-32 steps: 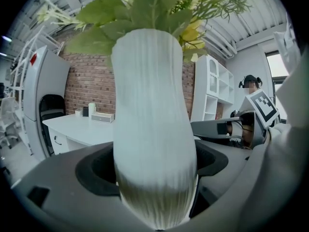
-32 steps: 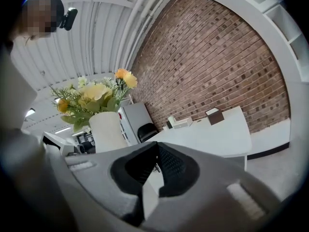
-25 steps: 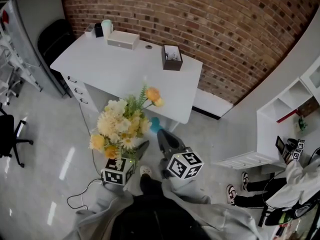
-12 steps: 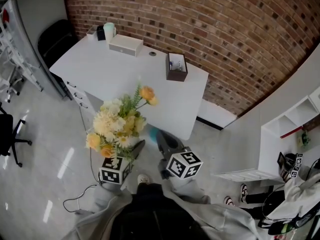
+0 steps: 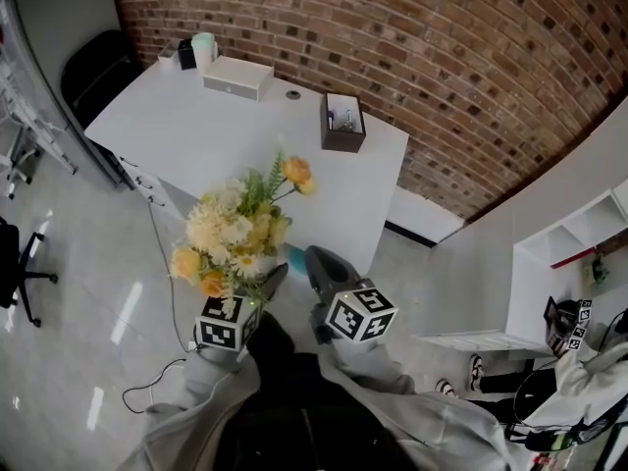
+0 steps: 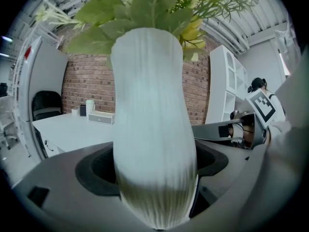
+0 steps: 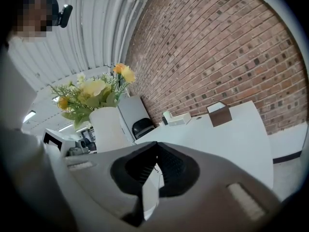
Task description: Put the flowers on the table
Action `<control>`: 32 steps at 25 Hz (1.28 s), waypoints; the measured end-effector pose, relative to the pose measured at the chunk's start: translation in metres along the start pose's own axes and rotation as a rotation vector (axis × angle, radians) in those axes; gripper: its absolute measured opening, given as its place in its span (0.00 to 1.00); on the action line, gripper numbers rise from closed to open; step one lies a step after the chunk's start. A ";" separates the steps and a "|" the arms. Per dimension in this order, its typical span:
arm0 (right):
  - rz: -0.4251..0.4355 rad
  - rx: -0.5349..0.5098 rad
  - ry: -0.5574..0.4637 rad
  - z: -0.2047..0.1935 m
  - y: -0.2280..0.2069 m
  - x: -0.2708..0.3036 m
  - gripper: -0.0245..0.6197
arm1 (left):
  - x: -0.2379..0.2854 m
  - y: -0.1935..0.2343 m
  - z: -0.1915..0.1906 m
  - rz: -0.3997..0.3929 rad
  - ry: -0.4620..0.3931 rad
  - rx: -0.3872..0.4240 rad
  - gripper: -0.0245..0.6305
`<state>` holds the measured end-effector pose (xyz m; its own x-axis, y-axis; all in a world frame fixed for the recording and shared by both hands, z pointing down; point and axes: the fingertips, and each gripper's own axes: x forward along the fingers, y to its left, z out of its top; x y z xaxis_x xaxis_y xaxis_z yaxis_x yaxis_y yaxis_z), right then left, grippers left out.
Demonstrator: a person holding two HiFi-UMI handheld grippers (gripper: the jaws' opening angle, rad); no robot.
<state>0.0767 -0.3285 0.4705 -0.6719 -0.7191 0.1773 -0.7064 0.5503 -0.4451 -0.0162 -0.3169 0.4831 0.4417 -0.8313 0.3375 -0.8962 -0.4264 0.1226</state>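
Note:
A bunch of cream, yellow and orange flowers [image 5: 238, 232] stands in a ribbed white vase [image 6: 152, 129]. My left gripper [image 5: 267, 285] is shut on the vase, holding it upright in the air in front of the white table [image 5: 226, 140]. In the head view the blooms hide the vase. The right gripper view shows the vase [image 7: 110, 128] and flowers [image 7: 94, 88] off to its left. My right gripper [image 5: 314, 261] hovers just to the right of the vase, shut with nothing in it, its jaws meeting [image 7: 154, 164]. Both are short of the table's near edge.
On the table stand a brown open box [image 5: 342, 123], a white flat box [image 5: 238, 77] and a pale cup [image 5: 203, 49] along the brick wall. A black chair [image 5: 93, 72] sits at the table's left end. White shelves [image 5: 564, 263] stand to the right. A cable [image 5: 147, 386] lies on the floor.
The table has drawn nearer in the head view as I step toward it. Both grippers and the vase have kept their places relative to each other.

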 end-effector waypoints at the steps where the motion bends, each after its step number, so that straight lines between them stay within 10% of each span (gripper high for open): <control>1: -0.001 0.001 0.001 0.000 0.000 0.000 0.04 | 0.002 0.000 0.002 -0.003 0.002 0.003 0.73; 32: -0.161 0.026 -0.053 0.101 -0.123 0.151 0.04 | 0.236 0.103 0.078 -0.172 0.031 0.088 0.73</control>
<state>0.0844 -0.5478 0.4632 -0.5376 -0.8187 0.2020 -0.7974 0.4157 -0.4373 -0.0007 -0.5846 0.5026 0.5849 -0.7327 0.3479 -0.8002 -0.5915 0.0994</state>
